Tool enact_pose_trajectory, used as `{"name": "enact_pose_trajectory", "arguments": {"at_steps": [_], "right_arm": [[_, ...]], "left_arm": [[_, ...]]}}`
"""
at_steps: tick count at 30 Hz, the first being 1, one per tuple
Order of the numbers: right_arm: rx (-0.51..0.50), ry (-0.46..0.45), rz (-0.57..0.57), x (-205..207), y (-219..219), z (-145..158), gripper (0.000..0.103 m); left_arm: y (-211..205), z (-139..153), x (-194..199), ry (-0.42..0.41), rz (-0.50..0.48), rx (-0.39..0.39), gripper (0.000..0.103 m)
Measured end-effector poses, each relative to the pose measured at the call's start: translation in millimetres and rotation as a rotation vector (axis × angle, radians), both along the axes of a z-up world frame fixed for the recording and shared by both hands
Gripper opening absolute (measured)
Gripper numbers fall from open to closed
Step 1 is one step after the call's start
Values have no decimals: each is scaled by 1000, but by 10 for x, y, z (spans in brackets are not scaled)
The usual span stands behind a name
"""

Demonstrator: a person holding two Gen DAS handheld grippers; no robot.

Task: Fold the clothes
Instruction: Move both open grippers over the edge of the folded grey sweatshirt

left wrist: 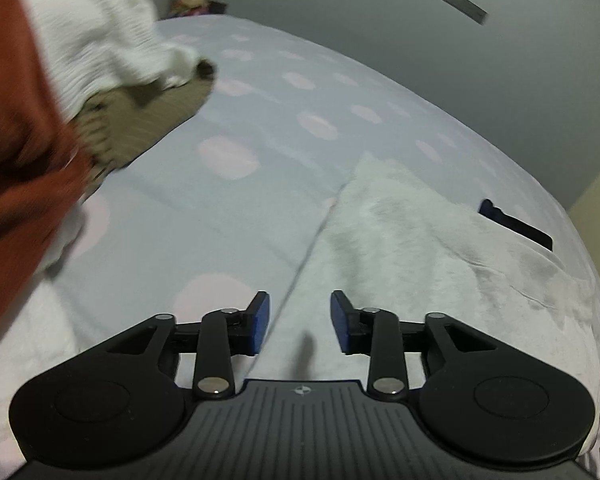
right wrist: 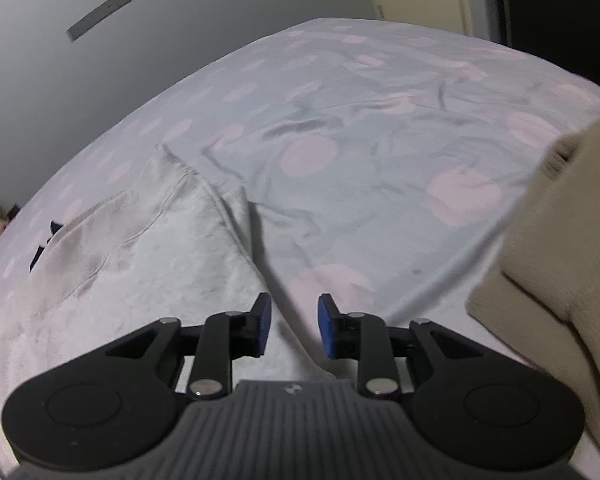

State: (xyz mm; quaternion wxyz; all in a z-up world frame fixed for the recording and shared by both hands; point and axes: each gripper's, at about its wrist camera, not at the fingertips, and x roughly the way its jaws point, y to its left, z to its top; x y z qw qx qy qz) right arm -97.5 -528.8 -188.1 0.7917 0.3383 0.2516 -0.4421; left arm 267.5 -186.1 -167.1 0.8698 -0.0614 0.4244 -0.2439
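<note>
A pale grey fleecy garment (left wrist: pixel 420 248) lies flat on the bed, on the right of the left wrist view. Its left edge runs straight down under my left gripper (left wrist: pixel 300 322), which stands open with nothing pinched between its blue pads (left wrist: pixel 260 320). In the right wrist view the same garment (right wrist: pixel 160 248) fills the lower left. Its creased right edge passes below my right gripper (right wrist: pixel 296 326), also open with nothing held. A dark patch (left wrist: pixel 516 224) shows at the garment's far side.
A pile of clothes sits at the left: a rust-red piece (left wrist: pixel 16 128), a white ribbed one (left wrist: pixel 100 36) and a brown one (left wrist: pixel 148 112). A beige garment (right wrist: pixel 560 260) lies at the right. The bedsheet (right wrist: pixel 340 140) is light blue with pink blotches, wrinkled ahead. Grey wall behind.
</note>
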Motion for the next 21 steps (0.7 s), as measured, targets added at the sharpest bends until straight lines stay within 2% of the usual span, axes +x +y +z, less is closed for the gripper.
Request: {"name": "enact_pose_trajectory", "arguments": {"at_steps": [1,3,7,11,18,21], "right_arm": [[-7,9,18,52,-8,7,34],[-14,13,56,144,-23,18,52],[-23,7,109,318,-109,49,58],[-29,23,118,451,-273,82,74],[-16,82,209,669,-558,48,77],[26,57,229,724,-689,-19,77]], "left_arm": [[-77,38,21,-14,-14,11,40],[-249,107,63,-46,-49,32,41],[-573,135,178,-70,-162,43,45],[-763,16,310,-73,-227,43,46],[-806,-314,498,-56,-217,45,46],[-803,-354,547,-52,-209,33,46]]}}
